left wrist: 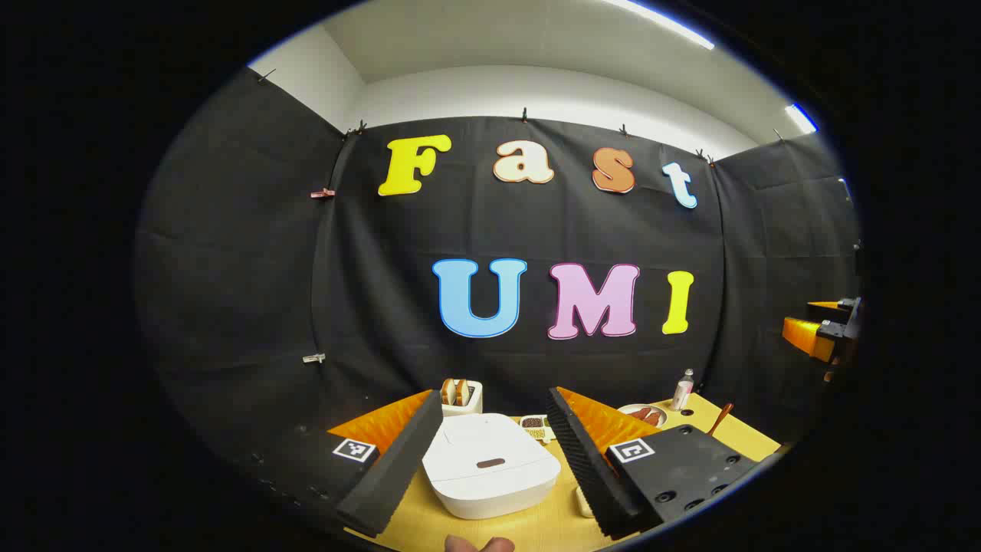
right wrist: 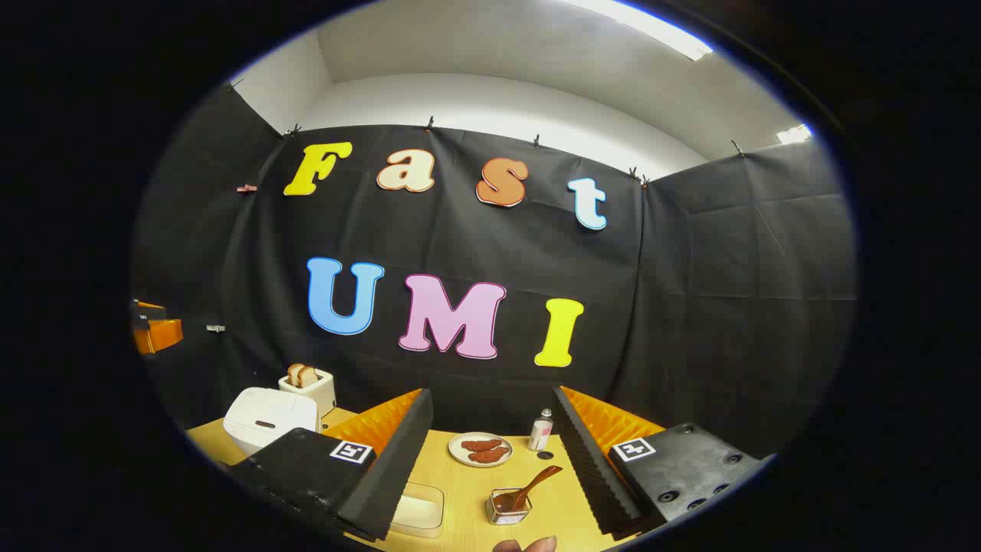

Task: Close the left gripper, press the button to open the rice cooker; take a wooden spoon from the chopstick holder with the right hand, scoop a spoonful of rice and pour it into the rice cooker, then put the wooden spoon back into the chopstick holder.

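Note:
The white rice cooker sits lid down on the yellow table, framed between the spread fingers of my left gripper, which is open and holds nothing. A dark oval button shows on its lid. In the right gripper view the wooden spoon leans in a small clear holder, just ahead and between the fingers of my open right gripper. A clear box of white rice lies partly behind that gripper's left finger. The cooker stands far left there.
A toaster with bread stands behind the cooker. A plate of brown food and a small bottle sit near the back wall. The other gripper shows at the right edge. A fingertip pokes in at the bottom.

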`<state>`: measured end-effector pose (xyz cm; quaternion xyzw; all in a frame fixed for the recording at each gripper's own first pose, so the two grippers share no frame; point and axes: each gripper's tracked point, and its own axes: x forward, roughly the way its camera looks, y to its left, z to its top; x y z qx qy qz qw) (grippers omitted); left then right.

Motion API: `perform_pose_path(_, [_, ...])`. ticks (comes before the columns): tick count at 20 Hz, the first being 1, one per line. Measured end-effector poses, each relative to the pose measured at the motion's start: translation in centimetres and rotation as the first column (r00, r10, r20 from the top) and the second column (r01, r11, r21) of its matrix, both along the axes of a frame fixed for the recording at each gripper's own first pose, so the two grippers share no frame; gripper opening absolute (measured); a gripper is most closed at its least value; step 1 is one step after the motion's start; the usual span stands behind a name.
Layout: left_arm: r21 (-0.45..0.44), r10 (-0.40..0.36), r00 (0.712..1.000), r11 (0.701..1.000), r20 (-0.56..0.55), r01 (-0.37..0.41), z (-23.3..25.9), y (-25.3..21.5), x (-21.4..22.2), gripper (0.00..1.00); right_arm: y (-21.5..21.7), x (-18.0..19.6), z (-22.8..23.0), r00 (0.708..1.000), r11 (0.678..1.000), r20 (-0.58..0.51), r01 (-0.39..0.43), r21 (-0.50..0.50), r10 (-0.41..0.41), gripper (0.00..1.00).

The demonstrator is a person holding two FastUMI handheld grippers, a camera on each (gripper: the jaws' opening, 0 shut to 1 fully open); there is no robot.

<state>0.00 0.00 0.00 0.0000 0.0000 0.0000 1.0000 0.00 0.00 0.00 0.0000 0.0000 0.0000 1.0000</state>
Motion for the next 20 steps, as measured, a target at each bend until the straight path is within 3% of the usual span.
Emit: perform_pose_path(20, [-0.025,-0.018,1.0,1.0,-0.006,0.018,0.13,-0.09,0.32,0.95,0.81,0.24,0.27,1.0,0.999,-0.005,-0.013,-0.035,0.012,0.97])
